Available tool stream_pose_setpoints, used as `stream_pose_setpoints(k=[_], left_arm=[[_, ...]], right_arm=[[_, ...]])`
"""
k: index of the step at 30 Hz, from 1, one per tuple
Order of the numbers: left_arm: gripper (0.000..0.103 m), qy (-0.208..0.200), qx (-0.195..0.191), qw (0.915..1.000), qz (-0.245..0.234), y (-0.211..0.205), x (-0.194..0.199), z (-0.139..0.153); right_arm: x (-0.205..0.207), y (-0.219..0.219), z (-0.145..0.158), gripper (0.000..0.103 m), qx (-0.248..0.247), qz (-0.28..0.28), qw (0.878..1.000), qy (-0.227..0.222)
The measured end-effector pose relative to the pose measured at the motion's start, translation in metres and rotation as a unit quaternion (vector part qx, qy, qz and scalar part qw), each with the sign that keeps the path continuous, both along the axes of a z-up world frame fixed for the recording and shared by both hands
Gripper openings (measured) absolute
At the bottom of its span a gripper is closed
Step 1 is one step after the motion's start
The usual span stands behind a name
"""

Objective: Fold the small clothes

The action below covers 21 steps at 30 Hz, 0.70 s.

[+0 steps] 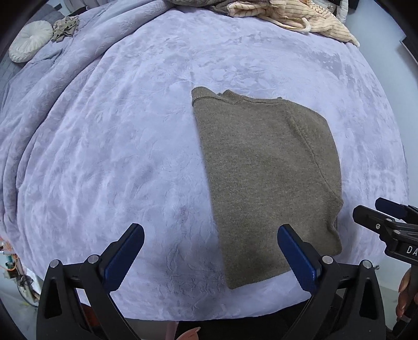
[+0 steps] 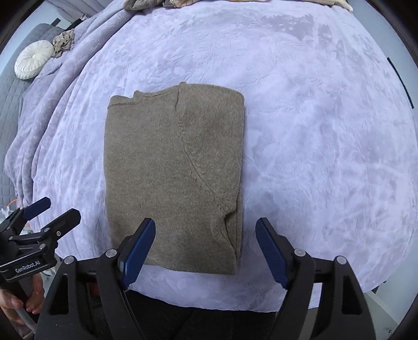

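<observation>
Folded olive sweater (image 2: 173, 172) flat on lilac blanket (image 2: 313, 130), beneath right gripper (image 2: 205, 251), left gripper (image 1: 210, 259), both spread, empty

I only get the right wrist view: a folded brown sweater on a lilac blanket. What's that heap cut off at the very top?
Observer: The left wrist view shows more of it. There's a cream striped garment with a cord, lying unfolded at the blanket's far end.
Visitor: And the other claw on my left, is it holding anything?
Observer: No. The left claw is wide open over the sweater's near left edge, gripping nothing.
</observation>
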<state>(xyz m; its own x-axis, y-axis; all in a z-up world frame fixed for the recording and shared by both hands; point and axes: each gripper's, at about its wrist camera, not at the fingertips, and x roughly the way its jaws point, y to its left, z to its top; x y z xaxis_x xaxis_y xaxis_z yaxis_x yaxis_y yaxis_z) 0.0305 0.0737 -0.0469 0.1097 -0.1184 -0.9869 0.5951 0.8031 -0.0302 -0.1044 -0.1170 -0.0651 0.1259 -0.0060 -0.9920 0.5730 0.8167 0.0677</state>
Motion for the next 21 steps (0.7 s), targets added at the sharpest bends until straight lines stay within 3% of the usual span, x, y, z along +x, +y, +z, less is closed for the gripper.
stream_pose_setpoints(k=[2, 7, 11, 21], left_arm=[[0.102, -0.003, 0.0, 0.9999, 0.012, 0.003, 0.002, 0.002], [0.102, 0.006, -0.001, 0.9992, 0.039, 0.011, 0.008, 0.002], [0.102, -0.003, 0.02, 0.9994, 0.029, 0.009, 0.006, 0.002], [0.102, 0.007, 0.02, 0.9998, -0.001, 0.001, -0.001, 0.007]], right_arm=[[0.001, 0.002, 0.003, 0.095, -0.014, -0.002, 1.0, -0.002], [0.0, 0.002, 0.013, 0.095, -0.038, -0.006, 0.999, -0.006], [0.002, 0.005, 0.014, 0.095, -0.023, -0.005, 1.0, 0.008], [0.007, 0.013, 0.02, 0.096, -0.027, 0.005, 0.999, 0.018]])
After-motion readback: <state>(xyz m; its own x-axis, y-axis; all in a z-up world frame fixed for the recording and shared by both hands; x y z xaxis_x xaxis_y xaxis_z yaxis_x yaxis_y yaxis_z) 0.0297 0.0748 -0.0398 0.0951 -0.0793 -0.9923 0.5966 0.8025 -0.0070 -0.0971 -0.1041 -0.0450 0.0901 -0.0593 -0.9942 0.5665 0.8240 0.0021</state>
